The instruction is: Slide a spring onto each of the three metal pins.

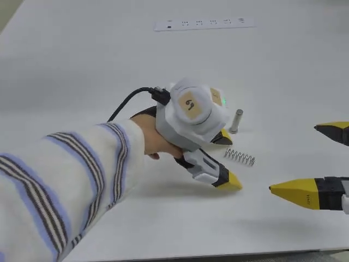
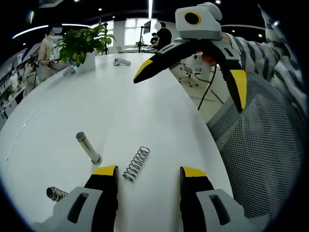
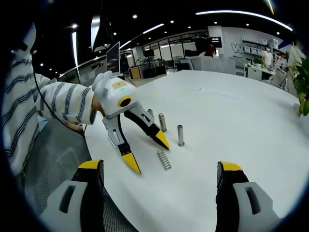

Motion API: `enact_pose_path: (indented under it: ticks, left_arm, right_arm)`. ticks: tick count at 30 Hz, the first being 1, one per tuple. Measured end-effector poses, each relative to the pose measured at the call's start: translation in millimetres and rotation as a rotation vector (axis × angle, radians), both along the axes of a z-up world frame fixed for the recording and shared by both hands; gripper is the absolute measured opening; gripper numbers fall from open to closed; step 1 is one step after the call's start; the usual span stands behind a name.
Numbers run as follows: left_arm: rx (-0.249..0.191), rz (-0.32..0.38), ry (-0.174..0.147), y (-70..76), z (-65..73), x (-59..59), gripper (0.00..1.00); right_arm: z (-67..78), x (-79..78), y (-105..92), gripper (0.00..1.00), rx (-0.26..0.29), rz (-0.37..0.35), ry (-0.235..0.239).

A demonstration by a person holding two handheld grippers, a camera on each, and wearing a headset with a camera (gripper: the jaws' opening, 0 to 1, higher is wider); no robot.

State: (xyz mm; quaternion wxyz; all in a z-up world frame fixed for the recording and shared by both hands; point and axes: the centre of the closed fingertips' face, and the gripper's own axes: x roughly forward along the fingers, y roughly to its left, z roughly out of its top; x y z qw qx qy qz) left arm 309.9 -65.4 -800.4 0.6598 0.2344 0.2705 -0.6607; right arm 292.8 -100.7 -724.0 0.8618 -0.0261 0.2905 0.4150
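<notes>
Both my tongs are empty with jaws apart: the left tongs (image 1: 230, 161) bracket the loose spring (image 1: 240, 157) lying flat on the table (image 1: 109, 65), lined up to pinch it, while the right tongs (image 1: 294, 158) hover to its right. A bare pin (image 1: 237, 121) stands just beyond the spring. The table's edge runs near me; the far side lies open.

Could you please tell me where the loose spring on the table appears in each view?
Head view: loose spring right of centre, just off the left gripper.
Left gripper view: spring low centre, between the fingers.
Right gripper view: spring centre.
Shared landmark: bare upright pin beside it.
</notes>
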Motion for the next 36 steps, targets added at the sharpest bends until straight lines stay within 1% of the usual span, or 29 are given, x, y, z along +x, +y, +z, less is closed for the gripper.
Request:
enact_pose_path:
  ticks: [1, 3, 5, 9, 12, 14, 16, 17, 18, 19, 20, 22, 25, 27, 30, 32, 34, 36]
  left_arm:
    - [0.007, -0.010, -0.010, -0.5, -1.8, 0.6, 0.45]
    - [0.015, -0.019, -0.012, -0.7, -3.8, 0.3, 0.40]
    - [0.022, -0.023, -0.006, -0.7, -5.2, -0.8, 0.36]
    - [0.027, -0.024, -0.020, 0.1, -3.8, 0.2, 0.29]
    - [0.036, -0.020, -0.036, 2.1, -4.1, 3.4, 0.20]
    - [0.043, -0.020, -0.041, 3.5, -4.6, 4.4, 0.13]
    - [0.046, -0.021, -0.052, 4.1, -5.2, 5.4, 0.08]
    - [0.052, -0.023, -0.060, 4.7, -6.0, 5.6, 0.04]
    - [0.039, -0.044, -0.098, 1.8, -4.0, 7.2, 0.04]
    - [0.048, -0.032, -0.078, 3.8, -5.3, 4.4, 0.03]
    - [0.045, -0.033, -0.076, 3.0, -5.2, 4.0, 0.03]
    - [0.041, -0.032, -0.073, 2.7, -5.0, 3.6, 0.03]
    - [0.040, -0.035, -0.079, 3.7, -5.4, 2.5, 0.03]
    - [0.039, -0.028, -0.077, 4.4, -4.9, 2.1, 0.03]
    - [0.045, -0.019, -0.078, 5.6, -4.7, 1.1, 0.03]
    - [0.048, -0.010, -0.074, 7.0, -4.7, 0.4, 0.03]
    - [0.054, 0.043, -0.021, 10.4, -4.9, -1.7, 0.03]
    - [0.052, 0.047, -0.024, 11.6, -4.7, 0.0, 0.03]
  right_arm:
    - [-0.1, -0.3, -0.3, 0.96, 0.000, -0.001, 0.001]
    - [-0.2, -0.9, -0.7, 0.96, -0.001, 0.000, 0.002]
    - [0.0, -1.3, -1.3, 0.96, -0.005, -0.001, 0.000]
    - [0.3, -1.7, -2.7, 0.95, -0.008, -0.005, 0.000]
    - [0.5, -1.8, -3.8, 0.95, -0.012, -0.007, -0.001]
    - [1.0, -1.7, -4.2, 0.95, -0.012, -0.009, -0.003]
    - [1.4, -1.6, -4.7, 0.95, -0.013, -0.010, -0.004]
    - [1.3, -1.7, -4.8, 0.95, -0.014, -0.010, -0.003]
    - [1.1, -2.1, -5.0, 0.95, -0.017, -0.008, -0.002]
    - [0.9, -2.4, -5.1, 0.95, -0.020, -0.006, -0.002]
    - [0.8, -2.8, -5.0, 0.95, -0.023, -0.003, -0.002]
    - [1.3, -3.2, -4.7, 0.95, -0.024, -0.001, -0.003]
    - [2.7, -3.0, -4.6, 0.95, -0.023, 0.000, -0.007]
    - [3.3, -2.6, -4.9, 0.94, -0.023, -0.001, -0.008]
    - [3.9, -2.5, -5.1, 0.94, -0.024, 0.000, -0.012]
    - [3.9, -2.8, -5.1, 0.94, -0.026, 0.000, -0.013]
    - [3.3, -3.3, -5.2, 0.94, -0.029, 0.003, -0.012]
    - [2.7, -3.7, -5.0, 0.94, -0.032, 0.007, -0.011]
